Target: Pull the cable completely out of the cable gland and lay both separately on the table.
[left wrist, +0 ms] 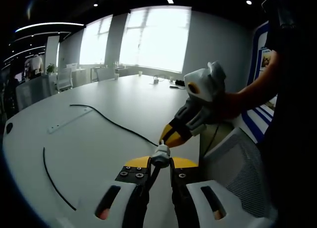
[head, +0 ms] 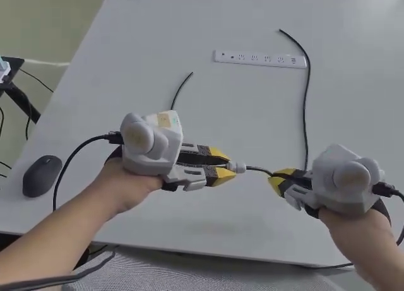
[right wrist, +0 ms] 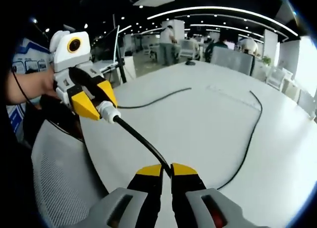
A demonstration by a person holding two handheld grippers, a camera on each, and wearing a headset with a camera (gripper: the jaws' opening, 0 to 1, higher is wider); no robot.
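Pale grey-white counter [head: 221, 120] stretches out under both your hands, with an open office and bright windows behind it. Your left tool [head: 222, 167] is clamped on the small white plastic cable gland [head: 237, 167], which pokes out just past the yellow tips. In the left gripper view its round body [left wrist: 160, 157] sits pinched between the jaws. Your right tool [head: 278, 179] is closed almost flat on the thin black round cable [head: 257, 170], near the gland, with a short straight span between the two tools held above the counter's near edge. Past the right tool the cable appears to drop to the counter and run away beside the long white power strip [head: 260, 59] to a free end. A short loose black wire [head: 182, 89] and a dark computer mouse [head: 41, 175] lie well apart from it. Expect the gland to be light, hard and smooth, so it may twist or slip; grip it across its widest part. The cable looks light and limp with a slick jacket that may slide through your jaws, so take it close to the gland and pull straight along its line. You cannot tell how much cable sits inside the left jaws.
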